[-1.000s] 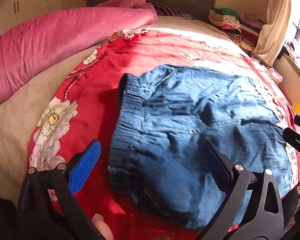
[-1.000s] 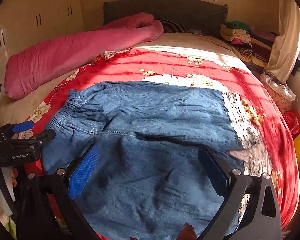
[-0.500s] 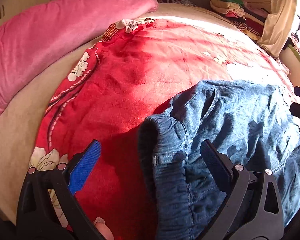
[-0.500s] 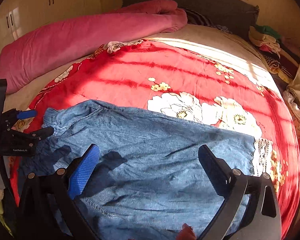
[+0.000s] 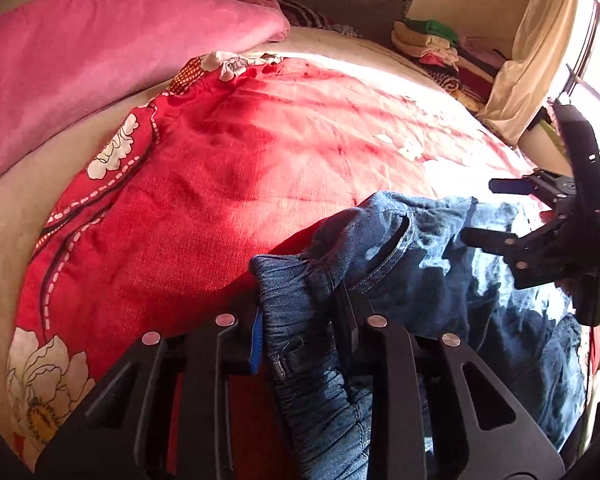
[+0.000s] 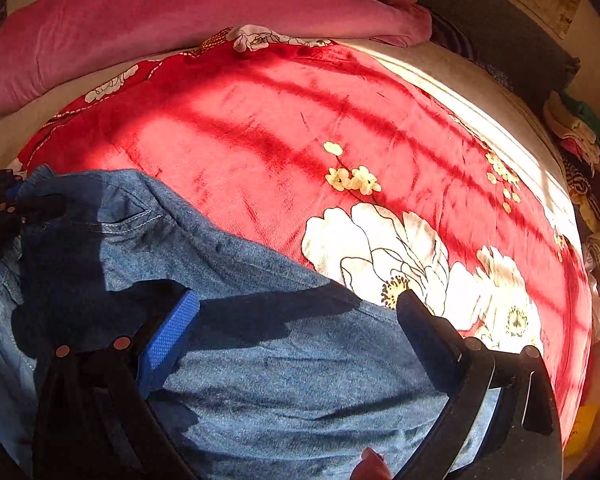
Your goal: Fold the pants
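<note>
Left gripper (image 5: 300, 320) jaws, just closing, pinch the pants (image 5: 420, 280) waistband. Right gripper (image 6: 296, 312), at 3 o'clock, holds jaws spread above the denim.

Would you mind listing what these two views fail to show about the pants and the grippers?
- Left wrist view: the pants run off the bottom edge; the waistband under the left gripper, which has just been closing on it, is hidden.
- Right wrist view: the leg ends are cut off below the open right gripper.
- Folded clothes: too small to identify.
</note>
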`<state>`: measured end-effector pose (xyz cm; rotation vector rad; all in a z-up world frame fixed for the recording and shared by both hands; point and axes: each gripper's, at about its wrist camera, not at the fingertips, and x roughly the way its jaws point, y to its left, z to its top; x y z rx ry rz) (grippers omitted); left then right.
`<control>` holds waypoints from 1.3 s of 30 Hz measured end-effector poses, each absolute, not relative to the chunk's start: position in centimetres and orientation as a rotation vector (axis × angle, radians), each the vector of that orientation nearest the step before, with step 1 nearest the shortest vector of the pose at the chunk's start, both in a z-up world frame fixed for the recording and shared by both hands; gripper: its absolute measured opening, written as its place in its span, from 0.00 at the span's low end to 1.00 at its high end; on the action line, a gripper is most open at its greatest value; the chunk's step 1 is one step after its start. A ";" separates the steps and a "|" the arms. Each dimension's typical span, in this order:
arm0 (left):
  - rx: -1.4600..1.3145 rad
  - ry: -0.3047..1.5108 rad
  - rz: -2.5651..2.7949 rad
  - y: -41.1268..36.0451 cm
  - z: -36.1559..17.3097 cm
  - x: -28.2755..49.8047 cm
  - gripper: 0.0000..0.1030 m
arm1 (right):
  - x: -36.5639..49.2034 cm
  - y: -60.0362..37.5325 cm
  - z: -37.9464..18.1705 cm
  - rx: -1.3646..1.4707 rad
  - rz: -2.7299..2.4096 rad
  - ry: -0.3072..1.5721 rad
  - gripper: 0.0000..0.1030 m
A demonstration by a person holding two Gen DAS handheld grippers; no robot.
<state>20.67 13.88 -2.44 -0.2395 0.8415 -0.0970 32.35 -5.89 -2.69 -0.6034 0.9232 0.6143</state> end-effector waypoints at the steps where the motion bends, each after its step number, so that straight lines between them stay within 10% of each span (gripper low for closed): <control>1: -0.251 0.825 -0.107 14.0 -2.1 20.5 0.19 | 32.6 -5.4 -2.9 -0.635 0.623 0.911 0.96; 5: -0.247 0.778 -0.123 13.8 -1.0 19.9 0.19 | 32.9 -4.2 -3.8 -0.682 0.670 0.915 0.89; 7: -0.243 0.763 -0.137 13.7 -0.5 19.6 0.19 | 32.7 -4.0 -4.1 -0.642 0.741 0.953 0.45; 12: -0.221 0.745 -0.132 13.6 -0.3 19.4 0.19 | 30.3 -4.8 -2.4 -0.558 0.769 0.919 0.09; 25: -0.165 0.623 -0.228 12.4 2.7 13.8 0.19 | 19.7 -12.5 6.2 -0.252 0.793 0.760 0.07; 39: -0.063 0.698 -0.283 10.8 0.6 3.3 0.19 | 4.9 -14.4 1.9 -0.206 0.891 0.844 0.07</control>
